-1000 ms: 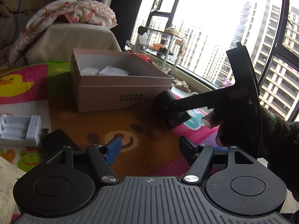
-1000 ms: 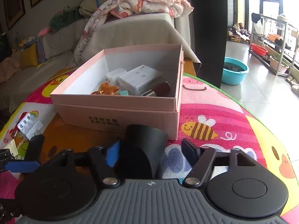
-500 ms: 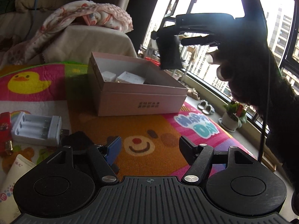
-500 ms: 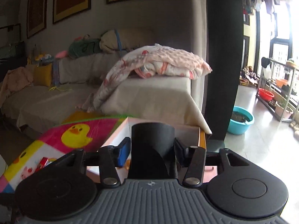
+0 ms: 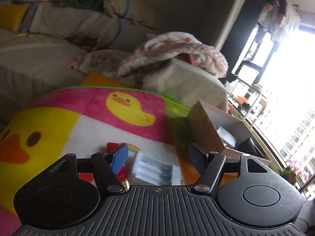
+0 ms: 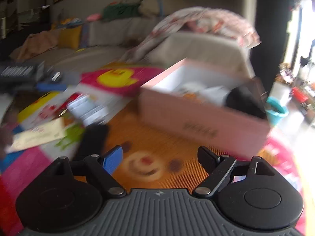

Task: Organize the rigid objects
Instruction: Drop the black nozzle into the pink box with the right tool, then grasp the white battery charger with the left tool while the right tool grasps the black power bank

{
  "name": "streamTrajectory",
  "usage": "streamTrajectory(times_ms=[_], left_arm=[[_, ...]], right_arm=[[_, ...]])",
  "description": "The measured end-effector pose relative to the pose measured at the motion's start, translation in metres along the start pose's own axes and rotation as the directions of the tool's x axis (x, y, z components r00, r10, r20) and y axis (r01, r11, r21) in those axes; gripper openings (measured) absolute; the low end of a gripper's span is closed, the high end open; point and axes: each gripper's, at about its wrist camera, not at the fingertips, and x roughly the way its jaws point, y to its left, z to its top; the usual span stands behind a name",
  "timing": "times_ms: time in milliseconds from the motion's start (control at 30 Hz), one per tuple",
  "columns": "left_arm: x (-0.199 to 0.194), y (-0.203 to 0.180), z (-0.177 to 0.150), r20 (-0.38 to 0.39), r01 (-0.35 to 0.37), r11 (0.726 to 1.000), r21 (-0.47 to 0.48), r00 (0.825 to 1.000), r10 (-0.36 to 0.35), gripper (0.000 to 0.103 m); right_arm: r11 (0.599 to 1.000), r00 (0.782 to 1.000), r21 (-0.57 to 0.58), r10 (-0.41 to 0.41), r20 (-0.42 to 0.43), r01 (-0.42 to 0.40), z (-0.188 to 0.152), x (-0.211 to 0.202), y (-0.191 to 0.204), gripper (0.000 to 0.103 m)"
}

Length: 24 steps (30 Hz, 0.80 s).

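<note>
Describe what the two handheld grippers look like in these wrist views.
Both look alike. The left gripper has a ribbed dark grey body with a small crosshair mark, two round black discs at its sides, and black linkage arms with silver pivot screws. One finger wears a blue pad; the other is black. The right gripper has the same build and a blue pad. No sleeves or cables show.

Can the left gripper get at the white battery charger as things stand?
Probably yes: the left gripper is open, the charger lies on the mat just ahead between its fingers, and nothing blocks it.
</note>
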Motion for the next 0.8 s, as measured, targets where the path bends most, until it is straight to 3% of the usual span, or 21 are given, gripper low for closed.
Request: streamTrajectory(times_ms=[133, 233, 300, 400, 467, 667, 800], left_arm=[[0.002, 0.018, 0.006, -0.026, -0.013, 0.998, -0.062, 1.000, 0.011, 0.073], [0.006, 0.016, 0.002, -0.068, 0.009, 1.000, -0.030, 0.998, -0.011, 0.073], [0.010, 0.014, -0.001, -0.092, 0.022, 0.999, -0.029, 0.996, -0.024, 0.073], [0.016, 0.015, -0.005, -0.107, 0.011, 0.999, -0.039, 0.994, -0.015, 0.073], [0.019, 0.016, -0.006, -0.112, 0.004, 0.999, -0.049, 0.994, -0.009, 0.073], [0.030, 0.001, -0.011, -0.152, 0.081, 0.996, -0.026, 0.985, -0.084, 0.069], [0.048, -0.026, -0.025, -0.238, 0.174, 0.984, 0.026, 0.957, -0.163, 0.069]], right_arm=[[0.994, 0.994, -0.027, 0.104, -0.045, -0.106, 0.007, 0.016, 0.033, 0.084], [0.993, 0.995, -0.067, 0.094, -0.024, -0.096, 0.017, 0.028, 0.050, 0.084], [0.992, 0.994, -0.079, 0.096, -0.042, -0.099, 0.022, 0.037, 0.053, 0.078], [0.990, 0.995, -0.106, 0.090, -0.046, -0.095, 0.018, 0.035, 0.052, 0.059], [0.988, 0.996, -0.128, 0.084, -0.043, -0.089, 0.011, 0.025, 0.048, 0.039], [0.996, 0.999, -0.085, -0.020, -0.029, 0.018, -0.014, -0.009, 0.009, 0.039], [0.995, 0.995, -0.012, -0.100, -0.022, 0.100, -0.025, -0.023, -0.021, 0.039]])
